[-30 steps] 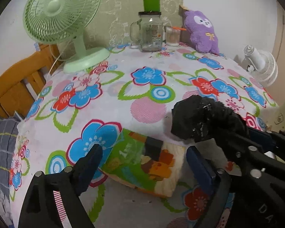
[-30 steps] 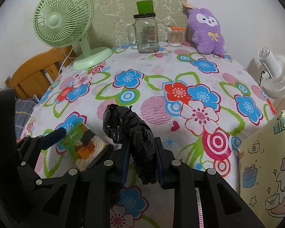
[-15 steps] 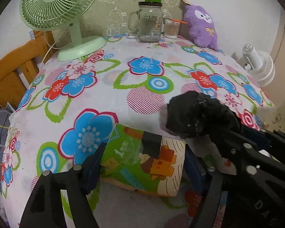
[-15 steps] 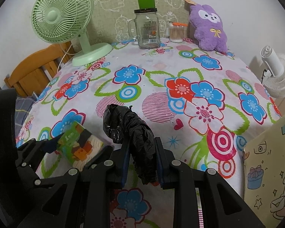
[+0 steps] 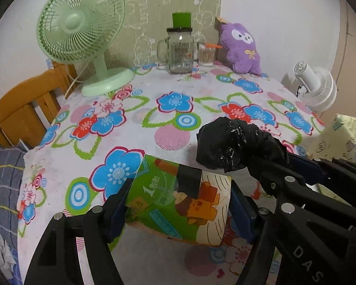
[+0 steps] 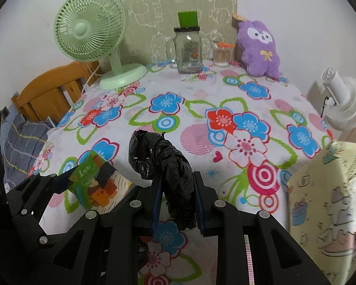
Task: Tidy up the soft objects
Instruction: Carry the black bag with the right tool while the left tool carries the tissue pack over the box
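Left wrist view: the left gripper point(image 5: 178, 204) clamps the colourful tissue pack point(image 5: 180, 204) just above the floral tablecloth point(image 5: 130, 118); the right gripper point(image 6: 178, 199) pinches a crumpled black bag point(image 6: 170, 166).

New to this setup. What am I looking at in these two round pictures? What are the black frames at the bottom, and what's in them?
No robot here: a person holds a two-finger gripper in each hand, and each gripper carries a fisheye camera looking forward along its fingers. That is why both pictures are round and show black fingers at the bottom.

The left wrist view shows the left gripper with its fingers on either side of a soft, colourfully printed pack; they look closed on it. The right wrist view shows the right gripper clamped on a crumpled black plastic bag.

Both look across a table under a floral tablecloth. At the far edge stand a green desk fan, a glass jar mug, a small tub of cotton swabs and a purple plush toy.
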Available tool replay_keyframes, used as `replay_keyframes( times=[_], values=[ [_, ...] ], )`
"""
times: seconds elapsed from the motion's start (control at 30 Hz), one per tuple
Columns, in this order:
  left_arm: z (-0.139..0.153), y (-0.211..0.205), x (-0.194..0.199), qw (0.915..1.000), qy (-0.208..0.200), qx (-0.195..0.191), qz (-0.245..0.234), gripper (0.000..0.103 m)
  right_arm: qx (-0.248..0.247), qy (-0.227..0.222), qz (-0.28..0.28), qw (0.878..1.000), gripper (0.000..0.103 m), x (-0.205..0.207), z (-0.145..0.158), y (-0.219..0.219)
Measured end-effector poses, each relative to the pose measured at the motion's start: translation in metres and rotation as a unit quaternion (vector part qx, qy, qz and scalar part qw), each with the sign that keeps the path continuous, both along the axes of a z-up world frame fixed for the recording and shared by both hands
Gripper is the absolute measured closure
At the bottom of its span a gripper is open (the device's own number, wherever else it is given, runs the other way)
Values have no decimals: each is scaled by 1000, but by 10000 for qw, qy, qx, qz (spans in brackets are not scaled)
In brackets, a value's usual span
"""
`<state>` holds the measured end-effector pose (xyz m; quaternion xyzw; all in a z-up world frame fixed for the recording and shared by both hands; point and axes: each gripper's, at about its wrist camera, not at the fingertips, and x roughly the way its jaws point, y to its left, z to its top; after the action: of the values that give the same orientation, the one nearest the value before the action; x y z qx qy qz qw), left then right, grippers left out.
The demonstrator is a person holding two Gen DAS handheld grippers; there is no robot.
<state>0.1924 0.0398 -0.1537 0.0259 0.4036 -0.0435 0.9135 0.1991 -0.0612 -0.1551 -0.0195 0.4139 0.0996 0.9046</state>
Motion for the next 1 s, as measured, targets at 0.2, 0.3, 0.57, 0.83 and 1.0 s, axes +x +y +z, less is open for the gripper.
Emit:
replay_keyframes(
  times=[0.2, 0.3, 0.57, 0.83, 1.0],
  values=[
    [17, -11, -18, 9998, -195, -19, -74, 26, 39, -165, 40, 9998, 76, -15, 17, -9],
    [25, -17, -27, 9996, -277, -13, -104, 26, 41, -244, 56, 9997, 76, -23, 25, -13],
    [47, -32, -50, 9987, -495, 7, -134, 26, 108, -452, 68, 9989, 76, -44, 46, -26],
    [68, -50, -73, 9970, -693, -117, -314, 26, 96, -633, 46, 9979, 76, -66, 69, -42],
    [79, -63, -87, 9957, -828, -126, -403, 26, 120, -722, 109, 9973, 76, -81, 82, -55]
  ],
)
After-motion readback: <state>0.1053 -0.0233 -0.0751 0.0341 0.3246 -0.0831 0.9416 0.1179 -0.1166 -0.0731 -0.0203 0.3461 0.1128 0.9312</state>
